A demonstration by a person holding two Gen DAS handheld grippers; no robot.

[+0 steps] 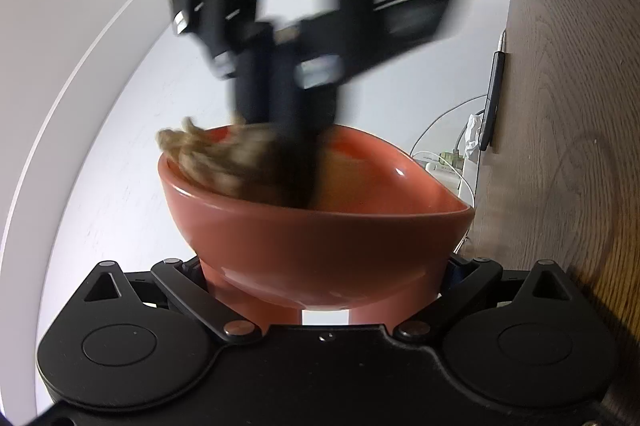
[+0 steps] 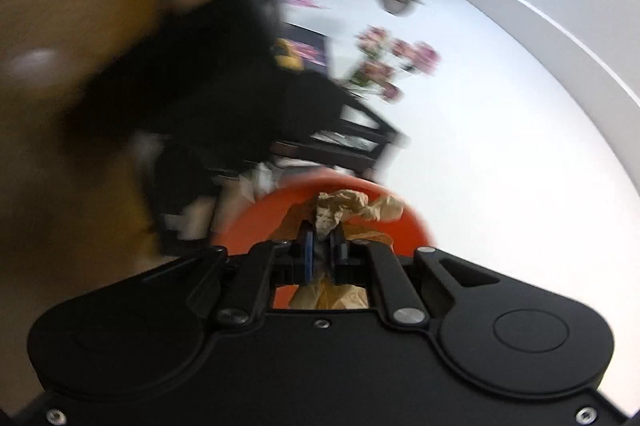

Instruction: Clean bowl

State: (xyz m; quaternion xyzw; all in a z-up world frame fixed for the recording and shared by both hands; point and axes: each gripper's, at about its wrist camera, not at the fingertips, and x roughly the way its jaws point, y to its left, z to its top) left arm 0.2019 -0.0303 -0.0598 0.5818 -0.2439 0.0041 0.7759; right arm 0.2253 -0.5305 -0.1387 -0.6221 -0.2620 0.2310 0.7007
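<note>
1. While the left claw (image 1: 320, 290) grips the orange bowl (image 1: 320, 226) at its foot, jaws closed on the base from either side, the bowl is held up off the white desk (image 1: 132, 186), mouth tilted away from the left wrist camera and toward the other hand.
2. The right claw (image 2: 322, 250) is pinched narrow on a crumpled wad of brown paper (image 2: 348, 206), which bulges out ahead of the blue pads.
3. Deciding relation: the bowl's opening lies straight ahead of the right claw, so the paper goes in along the claw's own pointing line. In the left wrist view the right claw (image 1: 280, 146) comes down from above, and the paper (image 1: 216, 162) lies over the rim on the left side, spilling a little outside it.
4. Judged from this, the wiping of the inside is under way (both views are blurred around the right claw, so exact contact with the bowl's wall cannot be told).
5. Room: the near rim is the edge to mind, since the paper can snag or drag out over it. A wooden surface (image 1: 568, 106) stands to the right of the bowl in the left view; cables (image 1: 444, 154) lie behind it.
6. Around the bowl in the right view, a black tray (image 2: 352, 142) and pink flowers (image 2: 384, 62) sit farther off, apart from it.
</note>
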